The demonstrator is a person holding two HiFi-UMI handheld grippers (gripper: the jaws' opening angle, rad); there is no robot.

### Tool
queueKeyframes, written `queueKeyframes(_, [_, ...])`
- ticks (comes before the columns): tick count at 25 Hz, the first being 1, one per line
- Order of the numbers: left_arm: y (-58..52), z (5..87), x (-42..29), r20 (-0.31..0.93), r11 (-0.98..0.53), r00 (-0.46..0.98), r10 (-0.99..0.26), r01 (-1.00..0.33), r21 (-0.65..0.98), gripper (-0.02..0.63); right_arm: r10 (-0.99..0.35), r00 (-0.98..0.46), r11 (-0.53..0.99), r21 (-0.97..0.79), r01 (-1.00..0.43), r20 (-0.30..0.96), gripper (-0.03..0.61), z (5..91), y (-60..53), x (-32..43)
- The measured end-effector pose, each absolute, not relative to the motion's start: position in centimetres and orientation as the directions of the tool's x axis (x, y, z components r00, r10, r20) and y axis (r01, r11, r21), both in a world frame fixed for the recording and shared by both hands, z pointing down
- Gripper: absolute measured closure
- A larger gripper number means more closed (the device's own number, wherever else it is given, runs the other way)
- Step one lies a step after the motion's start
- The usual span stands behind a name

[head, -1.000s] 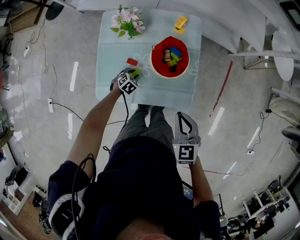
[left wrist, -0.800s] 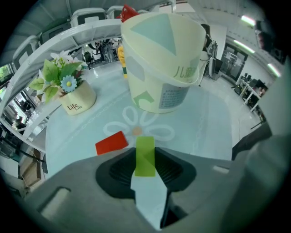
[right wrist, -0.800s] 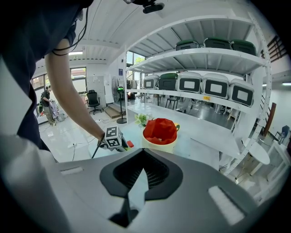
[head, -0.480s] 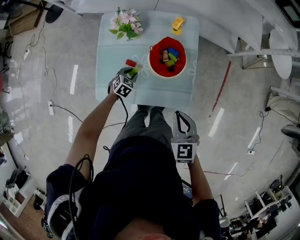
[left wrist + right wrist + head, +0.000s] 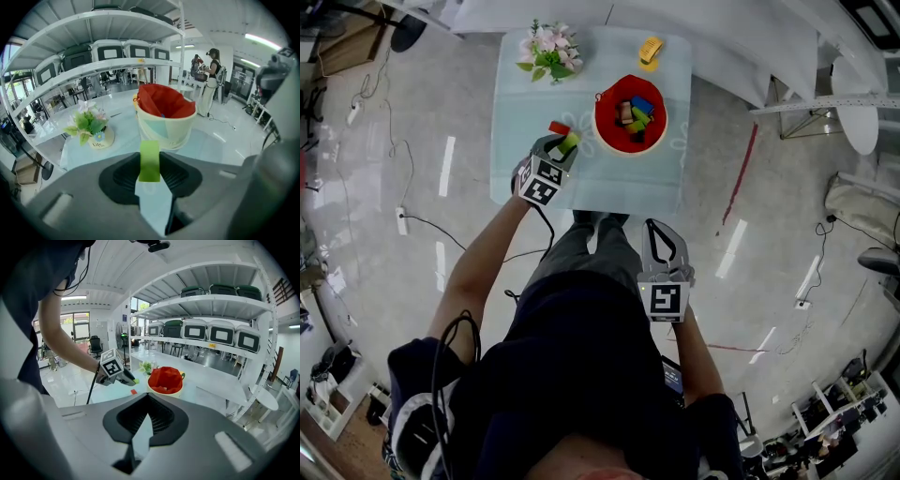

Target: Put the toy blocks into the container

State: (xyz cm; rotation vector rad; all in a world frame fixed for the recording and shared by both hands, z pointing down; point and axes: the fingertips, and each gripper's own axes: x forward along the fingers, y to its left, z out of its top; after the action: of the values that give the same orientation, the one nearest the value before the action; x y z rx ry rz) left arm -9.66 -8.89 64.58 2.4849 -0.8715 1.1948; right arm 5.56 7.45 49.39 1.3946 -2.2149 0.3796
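Left gripper [image 5: 566, 142] is gripping a green block [image 5: 150, 161] beside the bucket [image 5: 164, 133].
It is hovering over the table [image 5: 609, 173], where a red block [image 5: 559, 127] is lying nearby; the right gripper [image 5: 664, 234] is hanging back, closed and empty.

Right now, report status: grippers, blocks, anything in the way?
Left hand-held gripper shut on green block, facing container. Right hand-held gripper shut, empty. Red block on table. Nothing in the way.
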Motion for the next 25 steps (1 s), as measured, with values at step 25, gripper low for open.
queueKeyframes(25, [-11.3,54.6,-0.4,0.689,-0.864,0.601,-0.405,-0.499,-0.073,0.479,-0.792,-0.34,0.414,0.037,-0.91,0.507,0.579,48.2,9.2,6.1])
